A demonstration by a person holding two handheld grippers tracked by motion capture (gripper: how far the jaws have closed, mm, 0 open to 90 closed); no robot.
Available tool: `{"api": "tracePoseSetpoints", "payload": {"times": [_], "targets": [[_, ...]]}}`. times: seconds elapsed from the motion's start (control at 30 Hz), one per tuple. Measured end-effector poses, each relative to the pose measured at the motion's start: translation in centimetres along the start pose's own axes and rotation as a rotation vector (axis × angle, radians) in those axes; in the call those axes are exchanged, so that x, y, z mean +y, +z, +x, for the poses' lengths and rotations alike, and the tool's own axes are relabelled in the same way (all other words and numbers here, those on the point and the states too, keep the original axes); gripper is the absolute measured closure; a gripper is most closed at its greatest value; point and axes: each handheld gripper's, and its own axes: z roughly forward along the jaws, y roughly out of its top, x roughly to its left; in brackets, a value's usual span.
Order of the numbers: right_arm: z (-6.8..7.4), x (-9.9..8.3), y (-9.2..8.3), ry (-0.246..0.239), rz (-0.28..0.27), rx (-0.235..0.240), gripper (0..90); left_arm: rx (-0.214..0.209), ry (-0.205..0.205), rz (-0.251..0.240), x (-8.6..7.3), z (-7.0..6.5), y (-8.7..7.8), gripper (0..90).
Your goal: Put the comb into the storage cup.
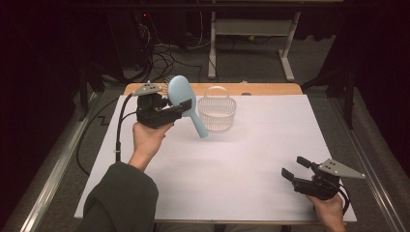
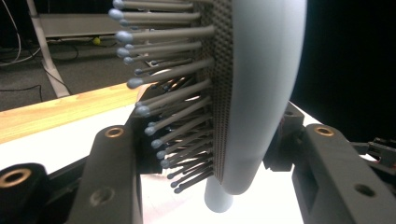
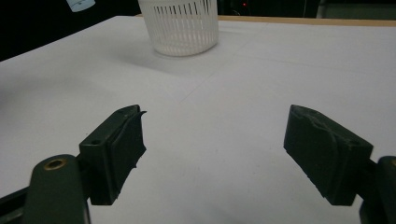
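High view: we note a light blue hairbrush [image 1: 183,98] held off the table at the rear left, its oval head up and its handle slanting down and to the right, the tip ending just beside a white slatted basket [image 1: 217,114]. The left gripper [image 1: 180,107] has its jaws clamped on the brush where the head narrows toward the handle; we see the left hand [image 1: 147,137] under it, a dark green sleeve [image 1: 121,200] behind, and a black cable [image 1: 120,126] trailing down from the gripper. In the left gripper view we see the brush [image 2: 261,88] close up between the two black jaws, grey ball-tipped bristles [image 2: 173,116] pointing left, smooth blue back to the right. The basket stands upright on the white table cover [image 1: 241,164], near the rear edge, with its handle raised. The right gripper [image 1: 293,168] sits low at the front right corner, in the right hand [image 1: 329,208], well apart from the brush. In the right gripper view we see its jaws spread wide, nothing between them, the basket [image 3: 182,25] far ahead. A wooden table edge [image 1: 261,89] shows behind the cover.
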Motion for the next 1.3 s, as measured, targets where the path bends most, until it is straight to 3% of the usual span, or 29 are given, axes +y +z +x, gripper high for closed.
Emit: {"api": "tracePoseSetpoints", "payload": {"times": [0.43, 1.3], "targets": [[0.0, 0.0, -0.1, -0.001, -0.003, 0.002, 20.5, 0.011, 0.013, -0.003, 2.0, -0.2, 1.2, 49.4], [-0.1, 0.0, -0.1, -0.004, -0.006, 0.008, 20.5, 0.065, 0.027, 0.006, 4.3, -0.4, 5.0, 49.3]]}}
